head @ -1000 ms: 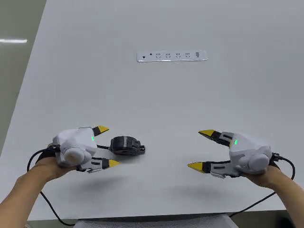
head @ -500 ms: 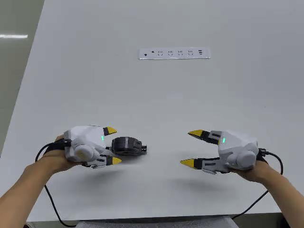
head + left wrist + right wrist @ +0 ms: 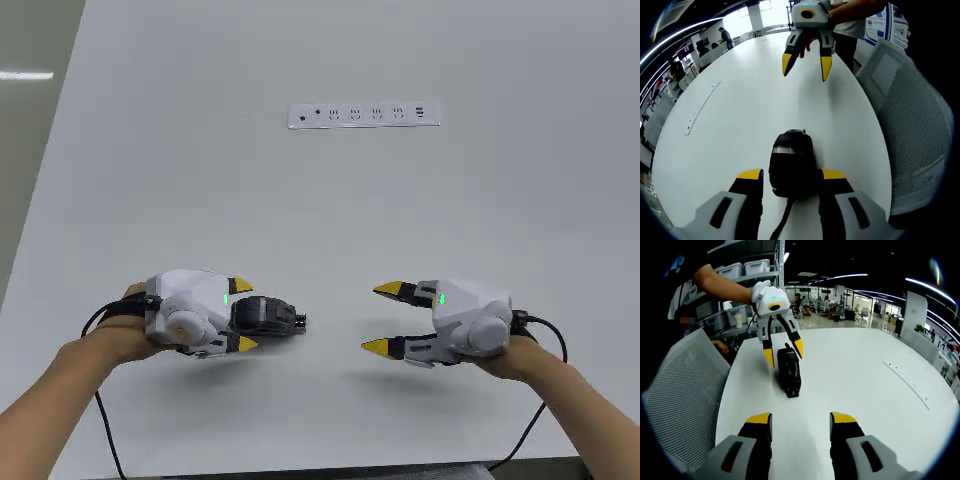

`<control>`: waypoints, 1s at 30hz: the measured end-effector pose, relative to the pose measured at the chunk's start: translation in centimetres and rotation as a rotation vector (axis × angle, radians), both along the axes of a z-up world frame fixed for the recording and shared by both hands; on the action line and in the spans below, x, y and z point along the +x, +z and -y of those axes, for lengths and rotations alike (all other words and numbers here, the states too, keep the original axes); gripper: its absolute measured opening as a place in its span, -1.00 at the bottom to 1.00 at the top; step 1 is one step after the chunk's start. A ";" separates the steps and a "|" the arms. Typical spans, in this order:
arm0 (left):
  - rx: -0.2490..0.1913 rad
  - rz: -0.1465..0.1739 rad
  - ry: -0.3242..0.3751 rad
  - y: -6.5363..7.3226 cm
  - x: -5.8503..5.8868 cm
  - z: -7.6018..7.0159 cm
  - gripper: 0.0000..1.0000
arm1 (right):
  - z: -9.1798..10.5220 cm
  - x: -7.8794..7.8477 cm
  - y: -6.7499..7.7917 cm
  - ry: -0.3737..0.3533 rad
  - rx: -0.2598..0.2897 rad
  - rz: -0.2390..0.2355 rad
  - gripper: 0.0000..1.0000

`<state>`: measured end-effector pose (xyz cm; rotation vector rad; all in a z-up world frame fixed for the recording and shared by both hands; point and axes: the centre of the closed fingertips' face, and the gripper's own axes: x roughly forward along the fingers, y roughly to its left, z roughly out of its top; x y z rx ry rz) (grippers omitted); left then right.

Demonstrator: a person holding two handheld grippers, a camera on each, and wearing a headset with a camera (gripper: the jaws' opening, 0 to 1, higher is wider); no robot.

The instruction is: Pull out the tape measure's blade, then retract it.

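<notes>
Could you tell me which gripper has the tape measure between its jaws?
The left gripper: its jaws flank the tape measure, while the right gripper frames bare table.

- White table (image 3: 420, 220), plain smooth top.
- White power strip (image 3: 364, 114) flat on it, far side, approx centre.
- Black tape measure (image 3: 268, 314) on it, near front edge, left; well apart from strip.

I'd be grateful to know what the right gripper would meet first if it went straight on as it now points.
Most likely the tape measure, whose near end faces the right gripper head-on; the left gripper straddles its far part.
</notes>
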<state>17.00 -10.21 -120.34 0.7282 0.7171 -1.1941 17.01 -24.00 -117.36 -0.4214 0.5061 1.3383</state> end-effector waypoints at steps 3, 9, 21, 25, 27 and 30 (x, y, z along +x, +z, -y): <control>0.003 0.001 -0.011 -0.1 0.3 0.1 -0.24 | -0.5 0.1 -0.4 0.009 0.000 -0.007 -0.11; 0.015 -0.024 -0.062 -0.3 -0.1 0.2 -0.35 | -1.7 -0.1 -1.5 0.043 0.005 -0.030 -0.17; 0.012 -0.054 -0.039 -0.4 0.0 0.1 -0.40 | -4.6 -0.2 -3.4 0.097 0.010 -0.067 -0.24; 0.008 -0.057 -0.030 -0.4 0.0 0.1 -0.42 | -5.6 -0.4 -3.9 0.126 0.008 -0.077 -0.27; 0.007 -0.055 -0.034 -0.4 0.0 0.0 -0.42 | -6.0 -0.3 -4.2 0.136 0.007 -0.079 -0.29; 0.004 -0.052 -0.032 -0.4 -0.1 0.0 -0.42 | -6.4 -0.1 -4.7 0.144 0.004 -0.078 -0.35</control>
